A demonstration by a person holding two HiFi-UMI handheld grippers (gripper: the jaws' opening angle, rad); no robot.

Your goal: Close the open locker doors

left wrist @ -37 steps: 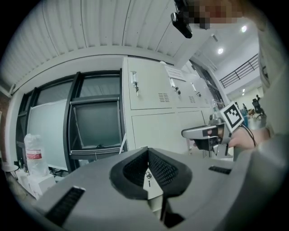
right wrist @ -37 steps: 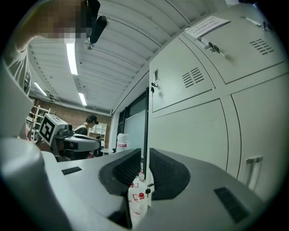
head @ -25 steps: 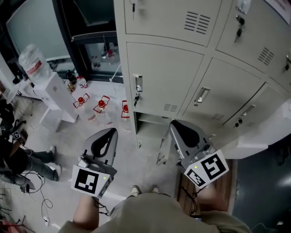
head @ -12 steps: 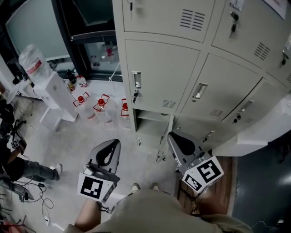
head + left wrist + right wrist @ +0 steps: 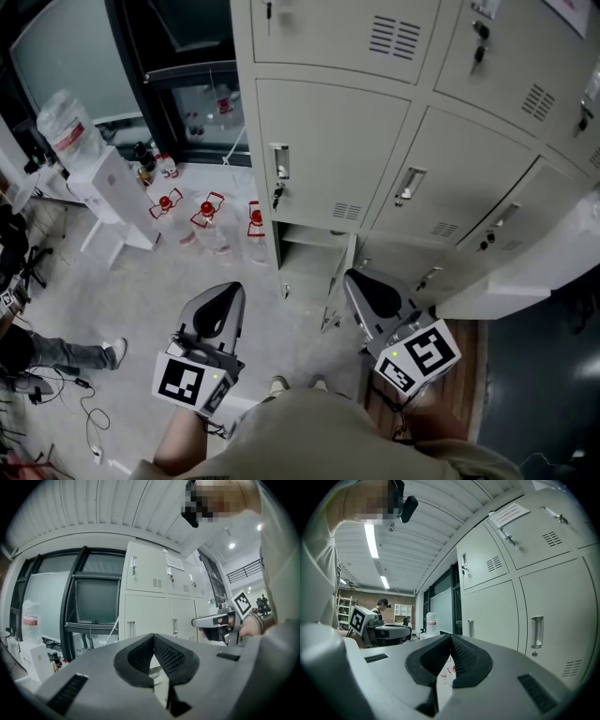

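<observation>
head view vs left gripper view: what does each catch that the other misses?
Head view only: red-capped clear bottles on the floor, the left gripper's black-and-white marker cube, the person's shoe tips. Left gripper view only: white ribbed ceiling with lit lamps. Both: pale grey metal lockers, the right gripper, a big clear water jug.

My left gripper (image 5: pixel 153 638) pointed forward, jaws closed tip to tip on nothing, pale lockers (image 5: pixel 145 606) ahead, my right gripper (image 5: pixel 196 622) at right, dark window (image 5: pixel 91 604) at left.
</observation>
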